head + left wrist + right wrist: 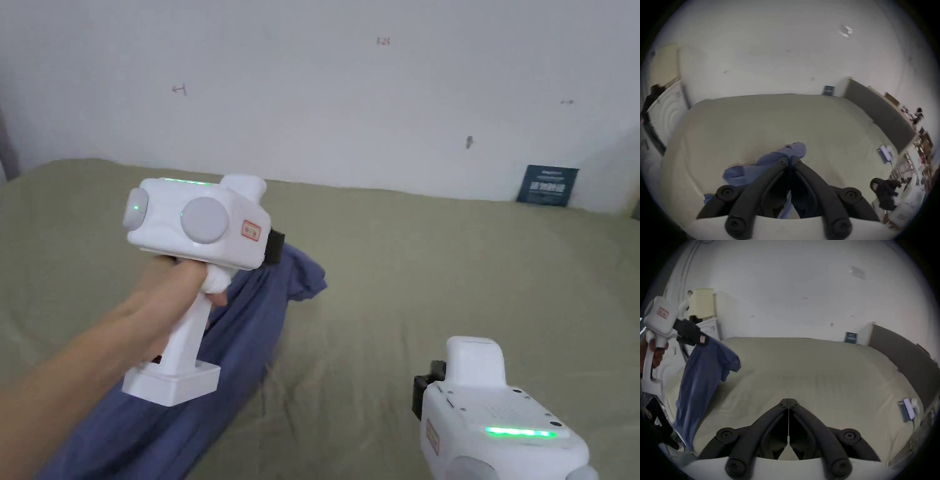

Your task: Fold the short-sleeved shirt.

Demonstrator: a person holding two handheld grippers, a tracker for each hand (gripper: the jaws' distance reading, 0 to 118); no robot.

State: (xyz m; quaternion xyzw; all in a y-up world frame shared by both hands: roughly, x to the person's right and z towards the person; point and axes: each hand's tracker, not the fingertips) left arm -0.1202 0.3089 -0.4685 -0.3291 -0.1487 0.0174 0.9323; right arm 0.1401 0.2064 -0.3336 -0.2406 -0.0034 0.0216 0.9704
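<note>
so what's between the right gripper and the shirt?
Bare bed cover in the head view, between the right gripper and the shirt.

A plain blue shirt [250,325] is seen, without any pattern. The bed [437,262] is covered in plain olive-beige. The left gripper [789,160] and right gripper [788,400] are made with black jaws and white bodies, each lit by a green strip. The wall [325,94] is painted white, and a dark blue card [547,185] is propped against it.
</note>
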